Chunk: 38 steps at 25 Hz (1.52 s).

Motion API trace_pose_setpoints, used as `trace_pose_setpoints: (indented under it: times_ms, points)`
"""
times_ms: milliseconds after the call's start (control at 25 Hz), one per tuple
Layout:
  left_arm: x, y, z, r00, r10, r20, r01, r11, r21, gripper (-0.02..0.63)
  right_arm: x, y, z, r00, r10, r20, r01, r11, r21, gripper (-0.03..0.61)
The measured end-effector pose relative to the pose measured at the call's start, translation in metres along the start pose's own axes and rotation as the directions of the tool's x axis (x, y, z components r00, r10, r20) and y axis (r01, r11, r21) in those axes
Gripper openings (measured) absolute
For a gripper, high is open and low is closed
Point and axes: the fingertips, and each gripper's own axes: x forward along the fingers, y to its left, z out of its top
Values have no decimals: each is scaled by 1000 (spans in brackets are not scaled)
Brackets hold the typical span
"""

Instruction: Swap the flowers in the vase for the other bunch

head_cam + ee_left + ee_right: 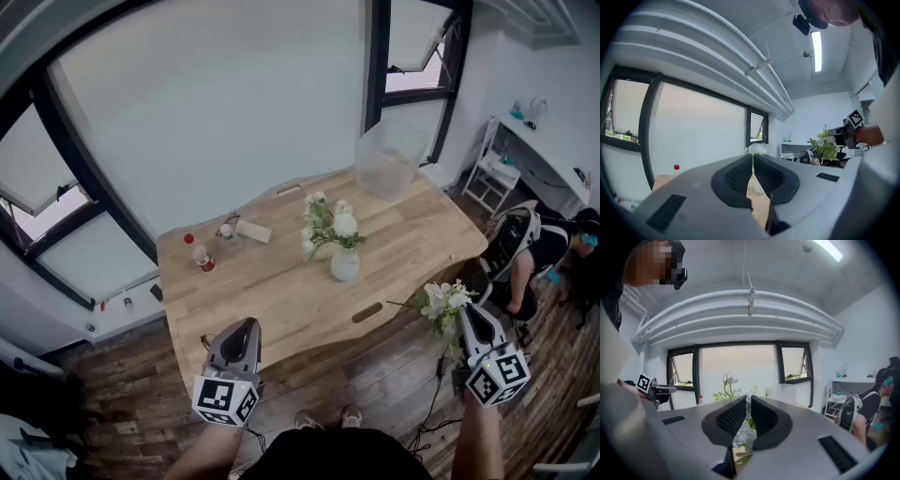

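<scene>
Your left gripper (pixel 246 326) is the closest thing, sitting at the near edge of the light wooden table (pixel 281 292). Its jaws are pressed right together with nothing between them, so that's your free tool.

Over on the other side, your right gripper (pixel 469 314) hangs off the table's near right edge, above the dark plank floor. It's pinched on the loose bunch of white flowers with green leaves (pixel 442 300). The blooms poke out toward the table, and the bunch looks closer to level than upright.

Further in, about mid-table, there's the small white ceramic vase (pixel 345 265) with the other white-and-green flowers (pixel 330 223) standing in it. Those stems run pretty much straight up, leaning a touch left.

So here's the bit that matters, I reckon. The vase is ahead and to the right of your empty left gripper, and ahead and to the left of the loaded right one. Neither is obviously nearer, but only the left can grab. The old bunch would want to come straight up along its stems.

Past that you've got two red-capped little bottles (pixel 202 259) toward the left. A clear plastic tub (pixel 389 159) sits at the far edge. A seated person (pixel 530 253) is well off to the right.
</scene>
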Motion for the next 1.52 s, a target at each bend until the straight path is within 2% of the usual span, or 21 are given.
trace_pose_setpoints:
  times_ms: [240, 640, 920, 960, 1040, 1200, 1360, 1520]
  points:
    - [21, -33, 11, 1000, -6, 11, 5, 1000, 14, 17, -2, -19, -2, 999, 31, 6, -31, 999, 12, 52]
    - [68, -88, 22, 999, 11, 40, -10, 1000, -27, 17, -13, -53, 9, 991, 130, 6, -130, 991, -25, 52]
    - [116, -105, 21, 997, -60, 44, 59, 998, 13, 18, 5, -77, -6, 995, 102, -9, -102, 995, 10, 52]
    - [125, -104, 21, 997, -66, 50, 65, 998, 19, 31, 10, -82, -9, 996, 89, -11, -89, 996, 16, 52]
    - [143, -104, 19, 995, -83, 49, 82, 996, 20, 113, 20, -91, -11, 998, 65, -21, -64, 997, 38, 52]
    - [181, -106, 15, 991, -125, 41, 125, 992, -7, 117, 40, -105, -5, 996, 55, -68, -53, 998, 30, 52]
    - [219, -106, 3, 987, -158, 28, 159, 987, -30, 118, 75, -121, 3, 996, 42, -72, -41, 999, 14, 52]
    - [248, -97, -3, 988, -155, 14, 155, 988, -16, 151, 119, -131, 14, 995, 45, -89, -45, 999, -5, 52]
